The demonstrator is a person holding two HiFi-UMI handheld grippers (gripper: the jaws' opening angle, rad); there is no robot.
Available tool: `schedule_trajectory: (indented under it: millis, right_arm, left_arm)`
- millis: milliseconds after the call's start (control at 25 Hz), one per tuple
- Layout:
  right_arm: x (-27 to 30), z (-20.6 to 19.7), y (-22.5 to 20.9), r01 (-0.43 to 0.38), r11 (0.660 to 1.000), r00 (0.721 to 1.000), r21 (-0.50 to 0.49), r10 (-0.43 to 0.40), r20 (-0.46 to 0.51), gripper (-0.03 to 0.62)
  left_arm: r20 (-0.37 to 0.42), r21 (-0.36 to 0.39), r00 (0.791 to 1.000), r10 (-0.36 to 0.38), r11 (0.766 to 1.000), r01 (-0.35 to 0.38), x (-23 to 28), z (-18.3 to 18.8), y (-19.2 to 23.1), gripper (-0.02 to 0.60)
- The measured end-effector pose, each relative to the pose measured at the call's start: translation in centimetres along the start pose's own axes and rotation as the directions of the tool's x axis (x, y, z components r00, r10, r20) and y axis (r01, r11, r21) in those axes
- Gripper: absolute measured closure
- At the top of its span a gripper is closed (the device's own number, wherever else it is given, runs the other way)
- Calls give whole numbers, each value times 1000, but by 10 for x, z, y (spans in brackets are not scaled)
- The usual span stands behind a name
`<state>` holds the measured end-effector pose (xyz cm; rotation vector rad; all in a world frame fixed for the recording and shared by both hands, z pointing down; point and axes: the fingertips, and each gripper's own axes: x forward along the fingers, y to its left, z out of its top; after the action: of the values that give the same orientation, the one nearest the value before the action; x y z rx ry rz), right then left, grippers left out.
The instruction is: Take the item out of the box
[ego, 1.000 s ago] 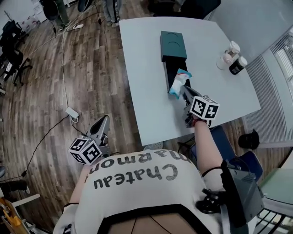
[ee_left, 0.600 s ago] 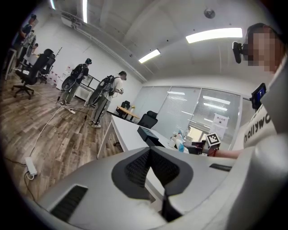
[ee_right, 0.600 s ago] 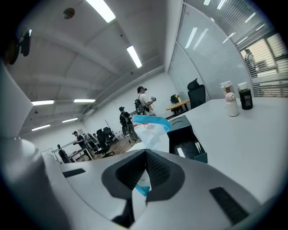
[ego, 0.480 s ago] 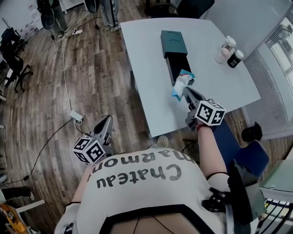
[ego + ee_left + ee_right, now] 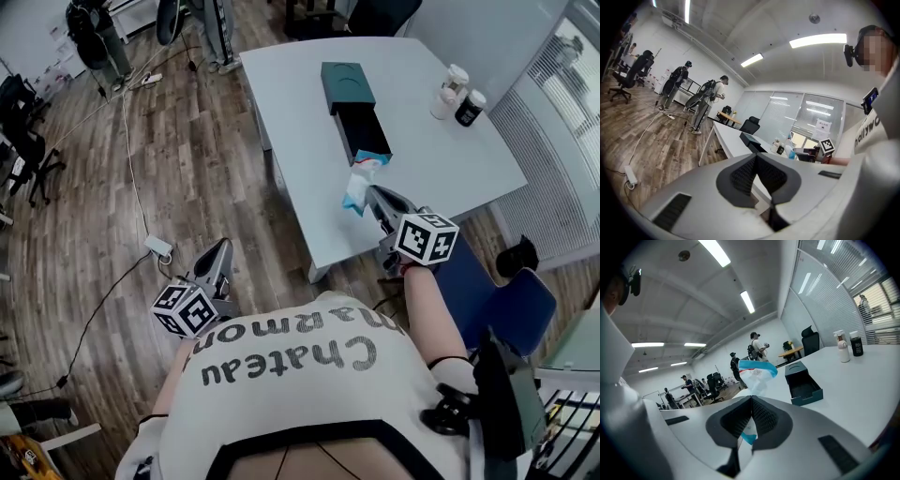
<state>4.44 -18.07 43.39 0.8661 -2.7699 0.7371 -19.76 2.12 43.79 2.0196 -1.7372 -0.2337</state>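
Your left gripper point(image 5: 215, 261) hangs closed and empty at your side; your right gripper point(image 5: 374, 200) pinches the packet point(image 5: 357, 186) above the table point(image 5: 450, 155), just outside the open box point(image 5: 349, 92).
You clamp it near one end only, so a jolt could slip it free, onto the floor point(image 5: 187, 159).

We see the packet point(image 5: 757, 373) as thin plastic film, glossy and crinkled. The box point(image 5: 342, 86) looks like smooth card with a matt finish. The table point(image 5: 441, 159) has a smooth, matt top, and the floor point(image 5: 187, 169) is made of wood planks with a visible grain and a faint sheen. The left gripper point(image 5: 756, 157) and the right gripper point(image 5: 752, 399) both have smooth matt plastic shells, and their black pads point(image 5: 767, 418) are finely ribbed, rubber-like. The shirt point(image 5: 281, 375) is soft cloth.
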Motion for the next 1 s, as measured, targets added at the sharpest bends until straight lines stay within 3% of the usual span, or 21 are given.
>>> schedule_trajectory:
  millis: [600, 1000]
  right_arm:
    - [-50, -20, 22, -110, 994, 994, 3, 110, -28, 592]
    - [-119, -32, 6, -112, 993, 992, -32, 110, -68, 592]
  left_arm:
    - [1, 16, 999, -35, 999, 35, 7, -15, -55, 591]
    - [0, -15, 1000, -10, 1000, 10, -8, -51, -114, 591]
